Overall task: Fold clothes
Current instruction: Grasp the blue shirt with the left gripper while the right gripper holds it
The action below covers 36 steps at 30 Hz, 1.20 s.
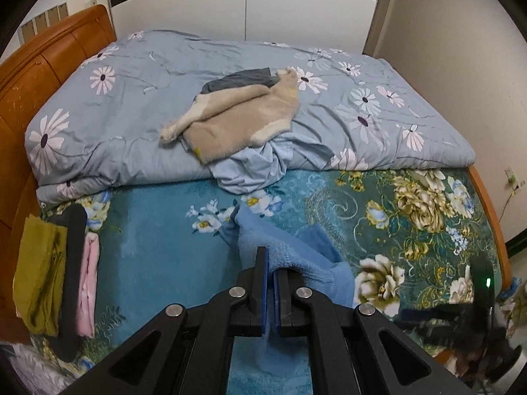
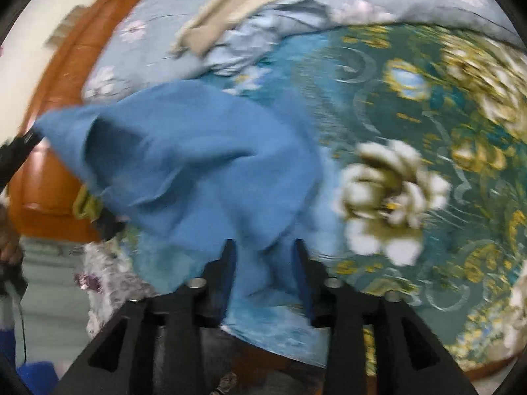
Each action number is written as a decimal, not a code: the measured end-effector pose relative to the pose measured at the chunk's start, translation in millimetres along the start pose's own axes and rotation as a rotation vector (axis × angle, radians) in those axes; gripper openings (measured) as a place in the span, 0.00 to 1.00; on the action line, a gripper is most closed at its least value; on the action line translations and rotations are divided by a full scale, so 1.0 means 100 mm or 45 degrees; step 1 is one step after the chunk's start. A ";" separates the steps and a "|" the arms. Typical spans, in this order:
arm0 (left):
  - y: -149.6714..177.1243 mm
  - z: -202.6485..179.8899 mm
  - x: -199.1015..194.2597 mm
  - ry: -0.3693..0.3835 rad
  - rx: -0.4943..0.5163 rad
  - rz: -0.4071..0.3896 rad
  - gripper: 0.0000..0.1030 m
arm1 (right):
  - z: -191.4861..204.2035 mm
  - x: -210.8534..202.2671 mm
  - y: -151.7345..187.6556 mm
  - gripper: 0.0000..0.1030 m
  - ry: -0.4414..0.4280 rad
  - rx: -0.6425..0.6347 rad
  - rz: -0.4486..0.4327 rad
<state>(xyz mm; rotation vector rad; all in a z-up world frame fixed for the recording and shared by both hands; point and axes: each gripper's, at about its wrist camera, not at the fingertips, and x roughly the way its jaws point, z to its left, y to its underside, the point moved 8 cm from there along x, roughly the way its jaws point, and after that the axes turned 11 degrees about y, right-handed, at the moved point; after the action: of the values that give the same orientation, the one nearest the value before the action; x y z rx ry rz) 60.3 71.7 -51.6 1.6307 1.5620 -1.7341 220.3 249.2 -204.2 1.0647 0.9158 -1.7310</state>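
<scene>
Two claws: left pinches blue cloth, right spread; no writing legible

left gripper: black plastic linkage arms w/ triangle cutouts, 4 silver round pins
left pads: blue, flat strips
right gripper: same black build, silver pins, blurred
right pads: dark blue

Bedroom with a wooden bed before a white wardrobe

We see an orange wooden headboard at left, a grey-blue daisy quilt far across the teal floral bedspread, white wardrobe doors behind, and a cream wall at right.
</scene>
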 end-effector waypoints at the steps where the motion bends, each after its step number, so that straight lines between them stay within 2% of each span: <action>1: -0.05 -0.03 -0.01 0.001 0.011 -0.007 0.03 | 0.12 0.01 0.01 0.53 -0.037 -0.051 -0.001; 3: -0.14 -0.08 -0.03 0.004 0.033 -0.021 0.03 | 0.31 0.06 0.01 0.57 -0.022 -0.148 0.001; 5: -0.22 -0.14 -0.06 0.009 0.052 -0.034 0.03 | 0.38 0.17 0.00 0.57 0.068 -0.229 -0.007; 8: -0.32 -0.24 -0.13 0.020 0.088 -0.051 0.03 | 0.30 0.31 -0.07 0.57 0.136 -0.198 -0.003; 11: -0.40 -0.32 -0.22 0.022 0.129 -0.067 0.03 | 0.17 0.43 -0.14 0.57 0.106 -0.082 0.007; 15: -0.52 -0.35 -0.36 0.027 0.135 -0.103 0.03 | 0.22 0.57 -0.19 0.57 0.025 0.021 0.034; 16: -0.54 -0.33 -0.39 0.023 0.126 -0.114 0.03 | 0.26 0.60 -0.20 0.52 0.006 0.035 0.042; 17: -0.57 -0.32 -0.42 0.019 0.117 -0.125 0.03 | 0.29 0.62 -0.20 0.32 -0.009 0.047 0.051; 19: -0.61 -0.28 -0.48 0.011 0.100 -0.147 0.03 | 0.29 0.60 -0.26 0.07 -0.001 0.066 0.056; 21: -0.66 -0.24 -0.54 0.003 0.082 -0.170 0.03 | 0.29 0.52 -0.35 0.06 -0.026 0.096 0.041; 27: -0.79 -0.15 -0.79 -0.004 0.027 -0.265 0.03 | 0.23 -0.25 -0.89 0.02 -0.060 0.124 -0.177; 31: -0.87 -0.20 -0.98 0.010 0.021 -0.334 0.03 | 0.44 -0.60 -1.06 0.04 -0.097 -0.020 -0.244; 36: -1.00 -0.32 -1.23 0.007 0.068 -0.406 0.02 | 0.80 -0.59 -0.96 0.06 -0.112 -0.206 -0.250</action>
<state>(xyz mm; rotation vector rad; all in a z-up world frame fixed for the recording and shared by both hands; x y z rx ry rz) 37.1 80.8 108.3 1.4726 1.8775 -1.9421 123.4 227.6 -107.9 0.8094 1.1143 -1.8124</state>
